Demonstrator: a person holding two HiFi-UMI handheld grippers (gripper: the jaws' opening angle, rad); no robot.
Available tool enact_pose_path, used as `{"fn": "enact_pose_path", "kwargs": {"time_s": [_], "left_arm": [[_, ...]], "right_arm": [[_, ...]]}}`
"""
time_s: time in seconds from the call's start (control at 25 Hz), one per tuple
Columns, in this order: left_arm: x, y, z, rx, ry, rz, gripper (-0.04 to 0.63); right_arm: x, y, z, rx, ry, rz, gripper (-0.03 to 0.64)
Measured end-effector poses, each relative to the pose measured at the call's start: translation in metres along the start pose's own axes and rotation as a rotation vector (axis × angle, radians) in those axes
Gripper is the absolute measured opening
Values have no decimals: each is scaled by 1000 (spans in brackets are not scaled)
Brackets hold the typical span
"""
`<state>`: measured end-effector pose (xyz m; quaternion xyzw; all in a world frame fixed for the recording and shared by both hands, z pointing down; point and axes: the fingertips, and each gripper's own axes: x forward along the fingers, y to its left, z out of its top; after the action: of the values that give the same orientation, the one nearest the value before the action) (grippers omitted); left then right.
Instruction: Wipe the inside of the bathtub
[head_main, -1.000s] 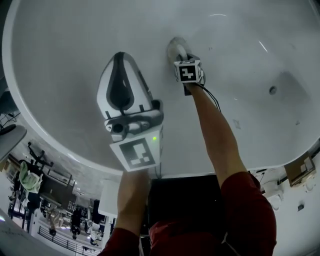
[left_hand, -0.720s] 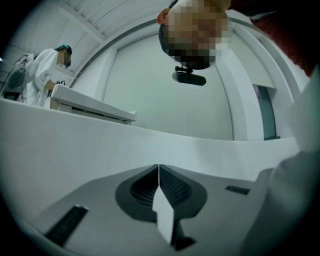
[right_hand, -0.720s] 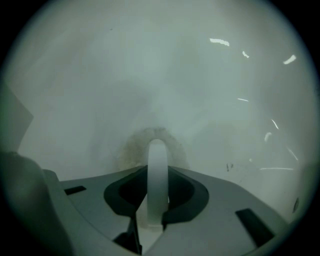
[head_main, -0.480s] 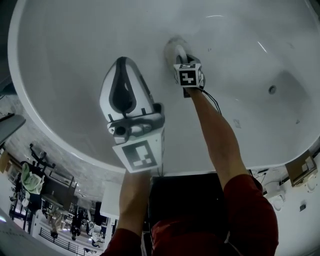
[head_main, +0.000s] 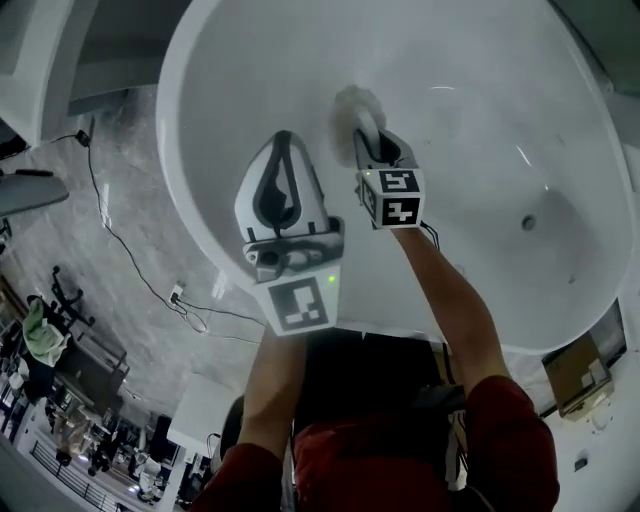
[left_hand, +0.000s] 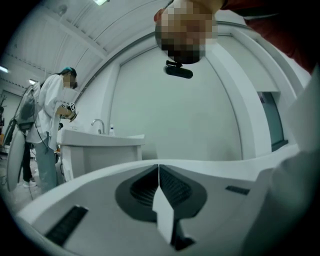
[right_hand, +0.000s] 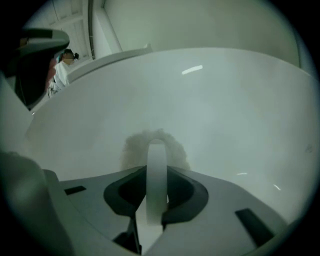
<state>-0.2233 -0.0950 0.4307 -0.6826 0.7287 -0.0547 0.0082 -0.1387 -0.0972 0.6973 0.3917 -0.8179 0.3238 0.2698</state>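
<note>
Head view, tub: the large glossy white oval bathtub (head_main: 480, 80) fills the frame, with its small dark drain hole (head_main: 528, 222) low on the right.
Head view, wiper: a pale fluffy round wiping pad (head_main: 350, 105) lies against the sloping inner wall, well left of the drain, with the right gripper (head_main: 368, 140) behind it.
Head view, spare hand: the left gripper (head_main: 283, 140) is further still from the drain and appears to touch nothing.
Head view, step in hand: probably a wiping stroke. It likely goes best with the pad pressed flat, in overlapping passes worked down toward the drain.
Left gripper view, jaws: the left gripper (left_hand: 159, 175) has its jaws closed to a thin seam with nothing between them. It faces the room, away from the drain.
Right gripper view, jaws: the right gripper (right_hand: 156, 187) is clamped on the pad's white loop handle (right_hand: 156, 160), and the pad (right_hand: 134, 149) is pressed to the tub wall beyond.
</note>
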Motion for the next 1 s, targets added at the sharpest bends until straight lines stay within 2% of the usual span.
{"fn": "enact_pose_path", "kwargs": {"time_s": [0.24, 0.36, 0.48, 0.76, 1.0], "left_arm": [[0, 29, 77, 18, -77, 90, 17], [-16, 47, 102, 30, -92, 108, 17], [-22, 70, 125, 41, -108, 142, 17], [-33, 114, 155, 35, -121, 212, 17], [-38, 137, 148, 23, -114, 237, 17]], "right_arm": [[-61, 56, 119, 56, -158, 128, 94], [-91, 100, 148, 111, -209, 184, 94], [-99, 136, 176, 124, -240, 223, 94], [-83, 181, 197, 81, -197, 224, 94], [-61, 189, 191, 94, -171, 205, 94]]}}
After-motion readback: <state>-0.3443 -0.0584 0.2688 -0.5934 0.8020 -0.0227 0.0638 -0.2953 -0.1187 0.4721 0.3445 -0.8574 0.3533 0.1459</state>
